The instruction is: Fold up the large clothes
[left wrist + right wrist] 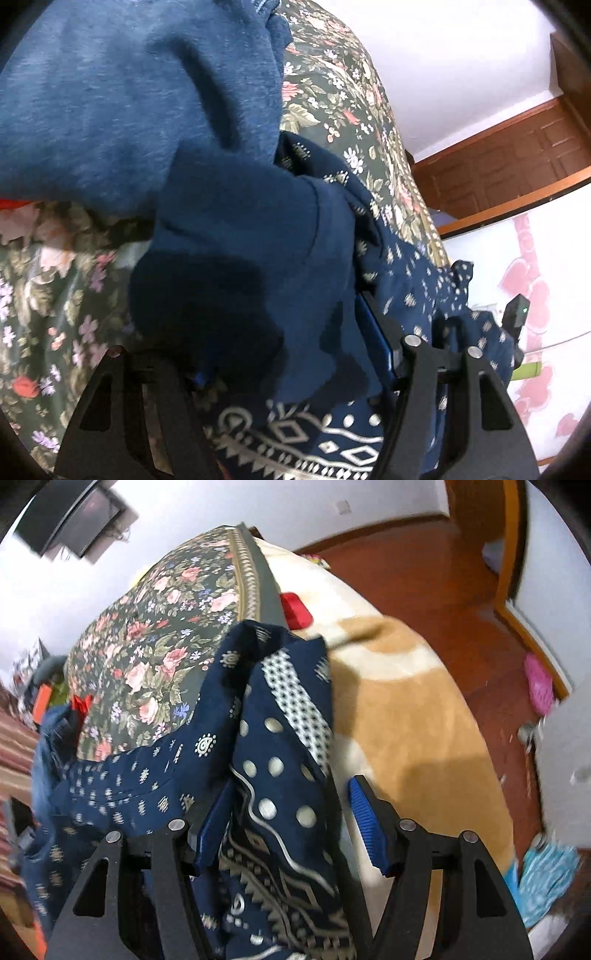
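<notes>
- The navy cloth printed with white dots and geometric borders [280, 782] is lying bunched on the bed, running lengthwise from the right gripper [291, 823] away toward the floral bedspread [155, 635].
- The right gripper's blue ribbed pads [364, 823] are standing spread, with the navy cloth draping between them against the left pad.
- The left gripper [291, 365] is sitting buried in fabric; I cannot tell its state.
- Only the left wrist view is showing the plain blue knit garment [140, 110] piled over the navy cloth [406, 288].
- Only the right wrist view is showing the tan and cream blanket [417, 716] and the reddish wooden floor [436, 576].
</notes>
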Tool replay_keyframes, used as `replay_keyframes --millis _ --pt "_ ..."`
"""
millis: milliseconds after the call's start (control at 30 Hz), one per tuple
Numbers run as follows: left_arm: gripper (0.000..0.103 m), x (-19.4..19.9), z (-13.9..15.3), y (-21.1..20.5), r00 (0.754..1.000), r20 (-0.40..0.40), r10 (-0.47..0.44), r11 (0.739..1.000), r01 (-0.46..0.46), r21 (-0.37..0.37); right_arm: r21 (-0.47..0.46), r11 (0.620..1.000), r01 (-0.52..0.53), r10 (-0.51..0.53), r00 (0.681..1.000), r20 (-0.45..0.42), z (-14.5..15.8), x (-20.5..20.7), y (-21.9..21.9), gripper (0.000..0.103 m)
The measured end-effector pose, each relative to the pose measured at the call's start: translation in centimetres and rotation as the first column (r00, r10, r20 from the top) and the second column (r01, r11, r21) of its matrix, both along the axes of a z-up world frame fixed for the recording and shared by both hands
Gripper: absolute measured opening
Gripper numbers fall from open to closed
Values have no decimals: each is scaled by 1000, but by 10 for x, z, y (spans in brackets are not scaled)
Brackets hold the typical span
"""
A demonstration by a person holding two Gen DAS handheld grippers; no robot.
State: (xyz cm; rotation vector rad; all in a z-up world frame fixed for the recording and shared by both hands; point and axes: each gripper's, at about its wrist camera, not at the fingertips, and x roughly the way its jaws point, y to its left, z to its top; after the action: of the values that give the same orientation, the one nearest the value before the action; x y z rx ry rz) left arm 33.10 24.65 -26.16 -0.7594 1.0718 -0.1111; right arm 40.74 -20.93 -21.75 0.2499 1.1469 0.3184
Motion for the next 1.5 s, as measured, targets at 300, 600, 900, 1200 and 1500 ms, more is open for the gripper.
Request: replay_keyframes --millis 300,600,900,1200,1500 --pt "17 -11 16 -27 999 27 -29 991 26 129 -87 996 -13 15 999 29 9 10 10 15" --pt "13 -44 104 -87 973 200 -116 900 18 435 -59 998 -26 34 989 144 56 -11 21 10" --pt "12 -57 165 -68 931 354 -84 884 -94 457 -100 995 -17 45 958 284 97 -36 34 9" --pt "11 -40 192 -58 912 399 -96 848 -135 513 -79 995 -60 83 940 330 122 -15 61 9" --pt "11 24 189 -2 936 347 -54 776 -179 605 -70 990 -126 142 924 354 127 33 116 9"
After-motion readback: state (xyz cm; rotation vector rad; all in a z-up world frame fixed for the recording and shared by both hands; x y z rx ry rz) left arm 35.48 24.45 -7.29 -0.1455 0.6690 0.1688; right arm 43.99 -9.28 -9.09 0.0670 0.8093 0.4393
